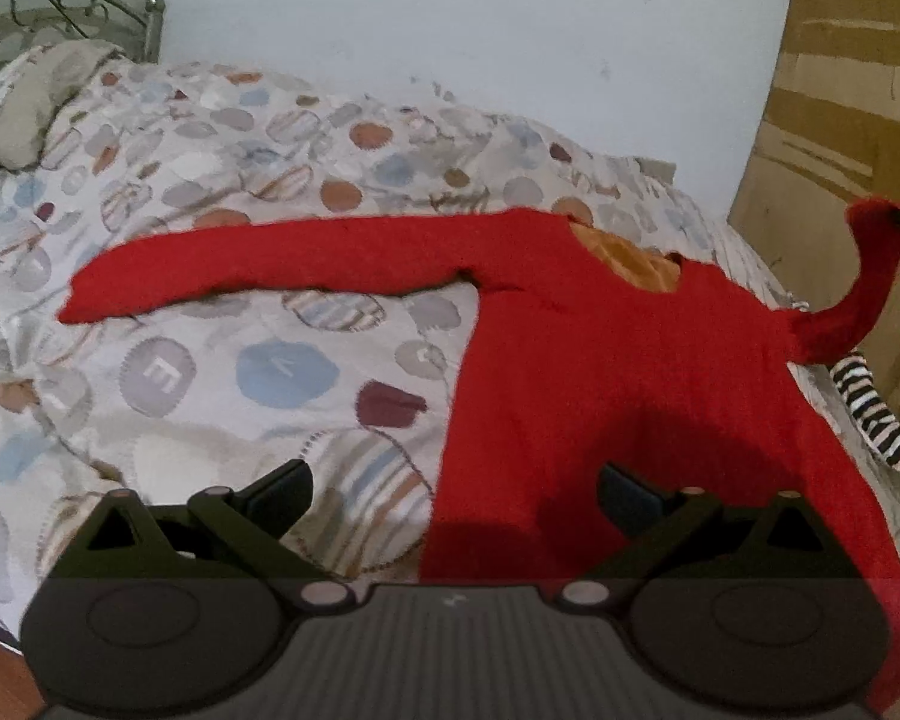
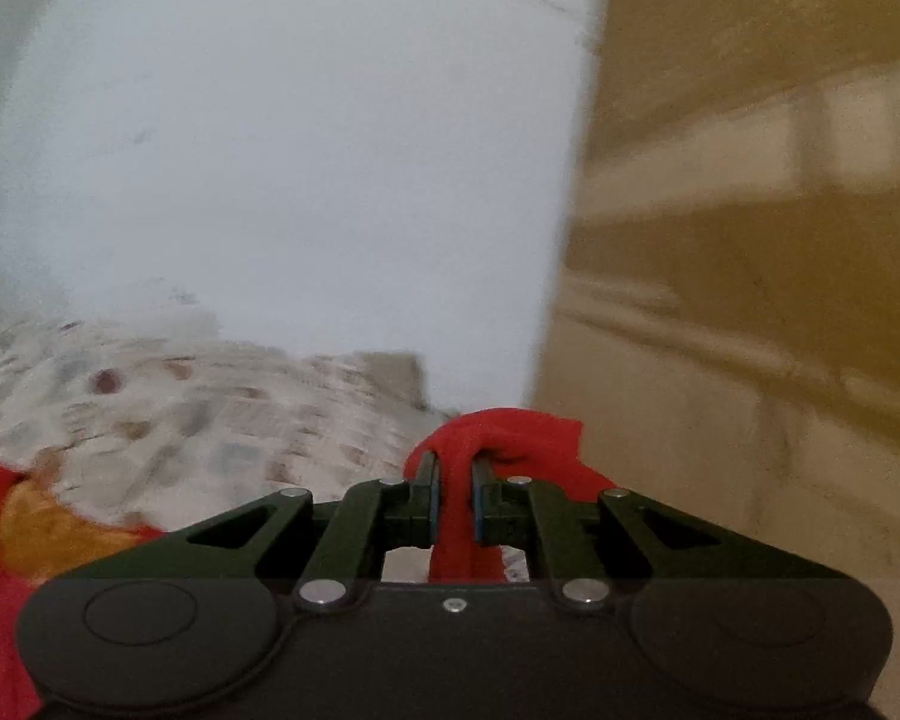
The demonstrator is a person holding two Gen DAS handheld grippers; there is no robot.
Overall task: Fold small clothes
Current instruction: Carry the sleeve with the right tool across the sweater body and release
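A red long-sleeved top [image 1: 618, 372] with an orange lining at the neck lies spread on the patterned bedspread [image 1: 210, 276]. Its left sleeve [image 1: 258, 267] stretches flat to the left. Its right sleeve [image 1: 858, 294] is lifted off the bed at the far right. My left gripper [image 1: 456, 492] is open above the top's lower left edge, holding nothing. My right gripper [image 2: 455, 480] is shut on the red sleeve end [image 2: 510, 432], held up above the bed. The top's neck shows at the lower left of the right wrist view [image 2: 36, 528].
A black-and-white striped garment [image 1: 876, 426] lies at the bed's right edge. Cardboard boxes [image 1: 840, 120] stand to the right, close to the lifted sleeve. A pale wall [image 1: 450, 18] is behind the bed. A pillow [image 1: 36, 96] and metal headboard [image 1: 60, 6] are at the far left.
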